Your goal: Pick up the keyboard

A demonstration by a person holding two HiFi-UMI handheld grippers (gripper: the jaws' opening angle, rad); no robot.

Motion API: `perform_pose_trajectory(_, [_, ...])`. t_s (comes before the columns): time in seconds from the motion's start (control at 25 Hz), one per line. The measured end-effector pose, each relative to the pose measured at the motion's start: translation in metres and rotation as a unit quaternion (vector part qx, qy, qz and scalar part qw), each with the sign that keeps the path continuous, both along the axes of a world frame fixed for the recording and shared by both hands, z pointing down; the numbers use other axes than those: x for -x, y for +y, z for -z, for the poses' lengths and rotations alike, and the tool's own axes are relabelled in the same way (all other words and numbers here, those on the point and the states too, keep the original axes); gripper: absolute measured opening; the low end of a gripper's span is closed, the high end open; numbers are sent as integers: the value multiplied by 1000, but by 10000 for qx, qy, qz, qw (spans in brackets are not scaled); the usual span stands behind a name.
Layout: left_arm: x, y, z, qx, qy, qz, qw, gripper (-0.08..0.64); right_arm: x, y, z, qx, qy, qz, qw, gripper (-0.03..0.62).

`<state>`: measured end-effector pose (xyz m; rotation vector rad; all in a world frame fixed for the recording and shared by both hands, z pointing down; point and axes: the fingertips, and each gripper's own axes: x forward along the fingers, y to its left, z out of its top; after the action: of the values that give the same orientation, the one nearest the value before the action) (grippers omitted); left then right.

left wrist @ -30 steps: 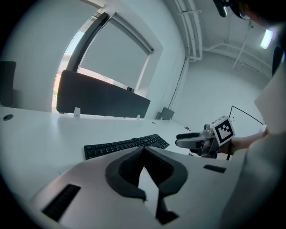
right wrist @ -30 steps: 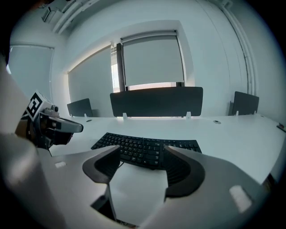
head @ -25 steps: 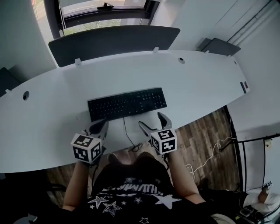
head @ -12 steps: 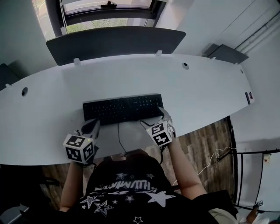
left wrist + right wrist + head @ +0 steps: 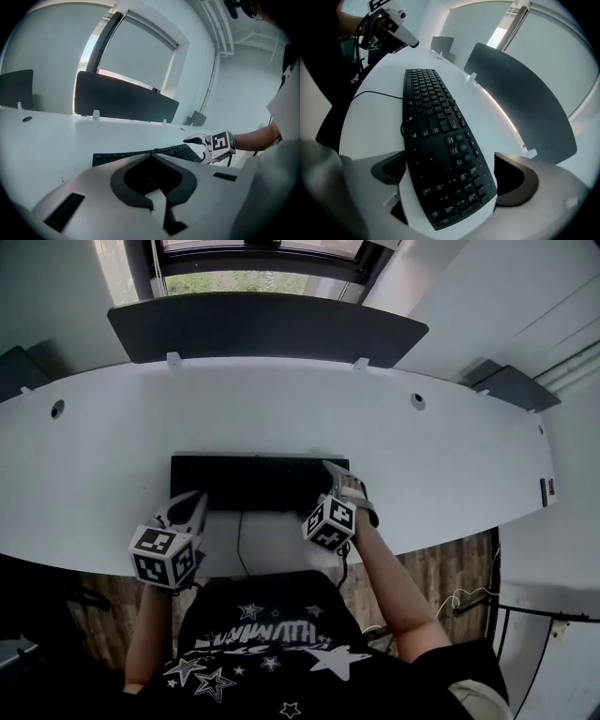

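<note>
The right gripper (image 5: 339,486) stands with its jaws wide; they have just been opening. It points steeply down over the right end of the keyboard (image 5: 253,482). In the right gripper view (image 5: 452,178) that end lies between the jaws. One pad is just beside the front edge and the other just beside the back edge. A sliver of white desk shows at the front pad, so nothing is clamped.

The left gripper (image 5: 190,502) has its jaws closed together on nothing. In its own view (image 5: 151,155) the two tips meet, and the keyboard (image 5: 180,152) lies beyond them. It hovers just before the keyboard's left end, over the desk's near edge, pointing somewhat downward. The right gripper (image 5: 199,149) shows there at the keyboard's far end, and the left gripper (image 5: 389,28) shows in the right gripper view past the keyboard's other end.

The keyboard (image 5: 436,122) is black and lies flat on the white curved desk (image 5: 281,409). It sits close to the near edge, parallel to it, right in front of the person. A thin black cable (image 5: 237,540) runs from it across the desk toward the person (image 5: 262,643), who wears a dark shirt with white stars. A dark divider (image 5: 267,326) stands along the desk's far edge, with a window (image 5: 253,277) behind it. Wood floor (image 5: 450,568) shows to the right.
</note>
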<state>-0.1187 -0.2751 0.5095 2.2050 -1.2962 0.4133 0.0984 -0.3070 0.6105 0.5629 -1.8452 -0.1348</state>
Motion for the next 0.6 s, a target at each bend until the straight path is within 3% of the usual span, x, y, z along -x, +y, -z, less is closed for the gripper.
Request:
perform_pose_trajectory(0.04, [0, -1, -1, 11, -14, 57, 10000, 9, 3, -3, -1, 72, 72, 211, 9997, 568])
perform_pose_trajectory(0.24, [-3, -1, -3, 62, -73, 303, 9995, 9, 12, -6, -14, 904, 389, 1055, 9895, 577])
perform_pose_trajectory(0.6, [12, 11, -4, 216, -158, 959, 9950, 9, 24, -1, -20, 1876, 667, 1581, 9671, 578])
